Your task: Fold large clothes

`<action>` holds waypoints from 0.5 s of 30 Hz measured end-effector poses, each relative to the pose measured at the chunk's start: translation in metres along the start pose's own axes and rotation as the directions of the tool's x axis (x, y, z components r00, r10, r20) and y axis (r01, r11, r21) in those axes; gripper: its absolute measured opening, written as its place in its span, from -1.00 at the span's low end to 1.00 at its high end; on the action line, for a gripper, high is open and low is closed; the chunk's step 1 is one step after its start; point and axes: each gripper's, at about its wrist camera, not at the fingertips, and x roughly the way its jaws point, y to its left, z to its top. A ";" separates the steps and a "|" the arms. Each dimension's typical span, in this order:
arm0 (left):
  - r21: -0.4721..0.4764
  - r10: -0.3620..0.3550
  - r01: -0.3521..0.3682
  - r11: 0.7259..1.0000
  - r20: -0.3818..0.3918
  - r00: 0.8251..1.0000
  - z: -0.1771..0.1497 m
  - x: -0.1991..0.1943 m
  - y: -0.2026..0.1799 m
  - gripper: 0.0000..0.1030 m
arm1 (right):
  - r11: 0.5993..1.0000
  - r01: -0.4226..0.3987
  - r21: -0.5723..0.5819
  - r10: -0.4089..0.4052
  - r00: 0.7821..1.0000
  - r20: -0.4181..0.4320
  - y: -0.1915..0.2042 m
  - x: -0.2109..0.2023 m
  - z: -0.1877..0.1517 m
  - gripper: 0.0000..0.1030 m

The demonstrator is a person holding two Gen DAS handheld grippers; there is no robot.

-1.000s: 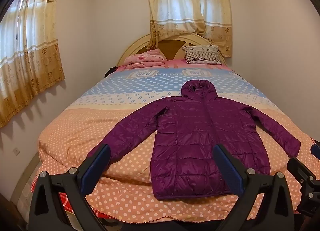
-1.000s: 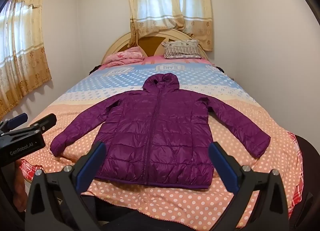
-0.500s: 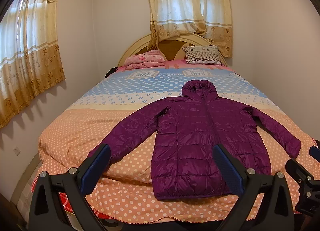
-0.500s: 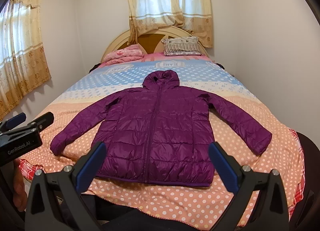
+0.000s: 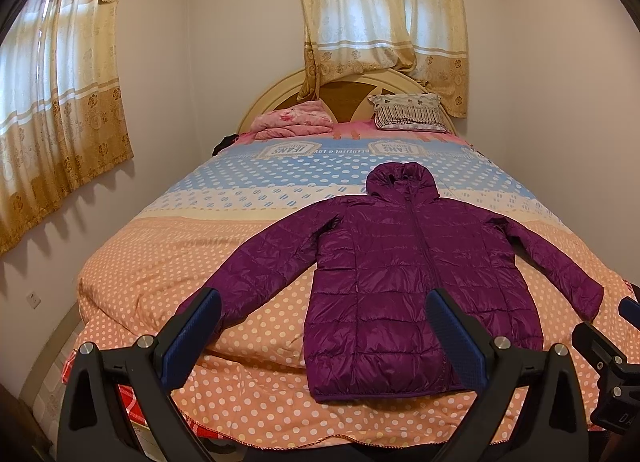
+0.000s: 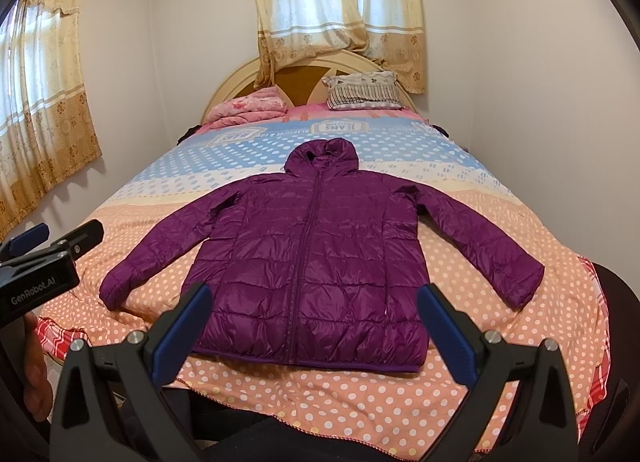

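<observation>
right claw edged nearer the purple jacket, left claw barely shifted

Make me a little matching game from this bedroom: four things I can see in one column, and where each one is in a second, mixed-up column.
Things:
1. purple jacket
2. striped pillow
3. pink blanket
4. curtain

Places:
A. folded at the left of the headboard
B. hanging over the window behind the bed
C. spread flat on the dotted bedspread, sleeves out
D. leaning at the right of the headboard

Pairs: 1-C, 2-D, 3-A, 4-B
</observation>
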 end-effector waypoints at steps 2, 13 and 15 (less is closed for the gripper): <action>-0.004 0.004 -0.004 1.000 -0.001 1.000 0.002 0.000 0.001 0.98 | 1.000 0.000 -0.001 0.000 1.000 -0.001 0.001 0.000 0.000 1.00; -0.012 0.004 -0.004 1.000 -0.005 1.000 0.003 0.000 0.003 0.98 | 1.000 -0.004 -0.001 0.004 1.000 -0.007 0.001 0.001 -0.001 1.00; -0.011 0.005 -0.005 1.000 -0.005 1.000 0.004 0.000 0.004 0.98 | 1.000 -0.005 -0.001 0.005 1.000 -0.007 0.001 0.001 -0.001 1.00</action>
